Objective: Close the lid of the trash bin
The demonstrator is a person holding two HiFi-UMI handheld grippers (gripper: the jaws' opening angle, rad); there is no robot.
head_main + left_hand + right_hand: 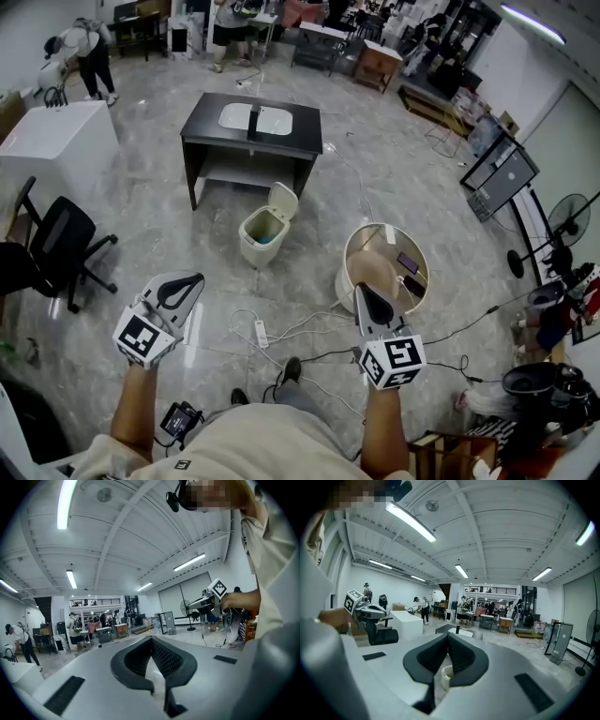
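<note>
While the person held both grippers low in the head view, the trash bin (pixel 255 239) stood on the floor near frame centre, well apart from either of them. Its lid (pixel 283 201) was tipped up and open at the bin's upper right edge, and the inside was exposed. Just above the bin stood a black desk (pixel 211 122), and to its lower right sat a round tub (pixel 349 272).

At lower left, the left gripper (pixel 187 284) had its fingertips pressed together with nothing between them, as its own view showed. At lower right, the right gripper (pixel 366 295) was the same, pads meeting at the tip and empty. In the right gripper view the bin appeared small in the narrow slit beneath the joined pads.

A white power strip (pixel 261 332) with loose cables lay on the floor between the two grippers. An office chair (pixel 58 239) stood at the left edge.
</note>
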